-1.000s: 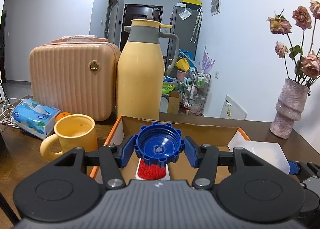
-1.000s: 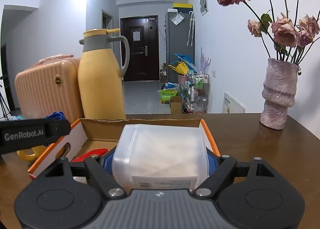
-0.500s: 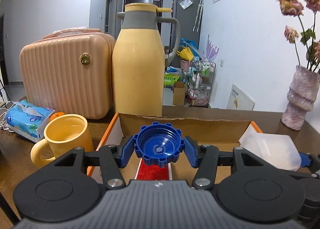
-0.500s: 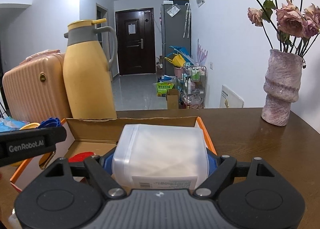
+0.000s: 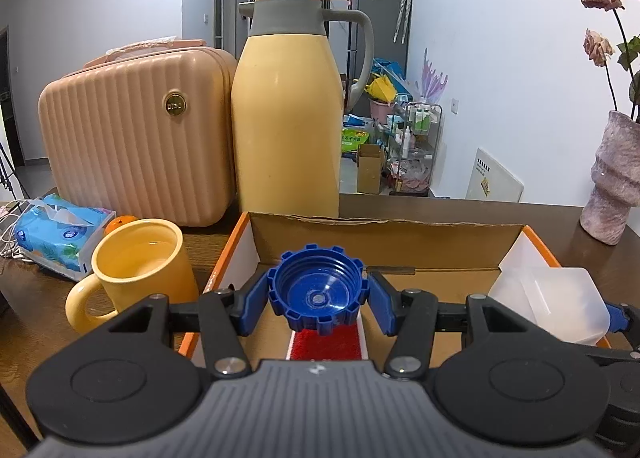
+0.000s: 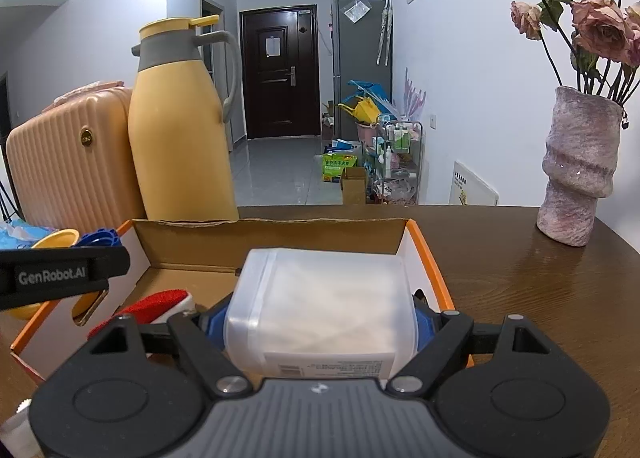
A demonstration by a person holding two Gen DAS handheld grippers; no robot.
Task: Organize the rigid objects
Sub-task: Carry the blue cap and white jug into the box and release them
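Dark wood table, hallway behind, left gripper clamping blue cap, right gripper clamping white container

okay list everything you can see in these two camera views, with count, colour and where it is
cardboard box: 1, brown with orange rim, on the table, centre
blue cap: 1, blue, held over the box
plastic container: 1, translucent white, held over the box
red brush: 1, red, in the box
mug: 1, yellow, left of the box
thermos jug: 1, yellow and grey, behind the box
small suitcase: 1, peach, beside the jug
tissue pack: 1, blue, far left
vase: 1, pinkish, right, holding dried roses
table: 1, dark wood
left gripper: black, blue pads, shut on the cap
right gripper: black, shut on the container
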